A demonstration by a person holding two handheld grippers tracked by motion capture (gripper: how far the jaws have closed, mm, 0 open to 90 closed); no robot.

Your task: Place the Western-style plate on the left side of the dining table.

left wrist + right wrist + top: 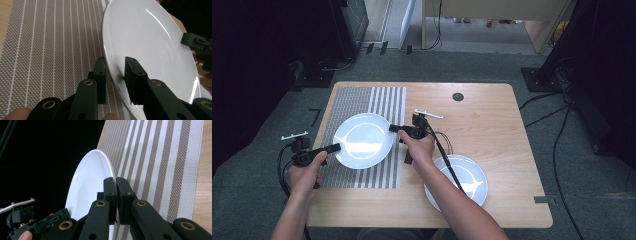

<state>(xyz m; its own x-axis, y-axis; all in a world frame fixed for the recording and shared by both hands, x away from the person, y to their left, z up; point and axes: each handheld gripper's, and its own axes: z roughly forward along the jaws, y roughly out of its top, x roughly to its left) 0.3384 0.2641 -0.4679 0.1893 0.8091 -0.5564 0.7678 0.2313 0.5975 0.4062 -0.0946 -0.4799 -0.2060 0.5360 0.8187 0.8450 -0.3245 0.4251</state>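
Note:
A white plate [362, 140] lies over a striped placemat [387, 100] on the left half of the table. My left gripper [337, 147] is at the plate's left rim. In the left gripper view the plate [150, 45] has its rim between the jaws of that gripper [116, 61], which stand open with a gap on the outer side. My right gripper [392, 128] holds the opposite rim. In the right gripper view it [116, 180] is shut on the thin edge of the plate [87, 185], which looks tilted off the placemat [160, 157].
A second white plate [472, 175] sits at the front right of the wooden table [482, 120], partly under the right forearm and its cable. A small black round disc [457, 96] is set near the far edge. Dark equipment and cables surround the table.

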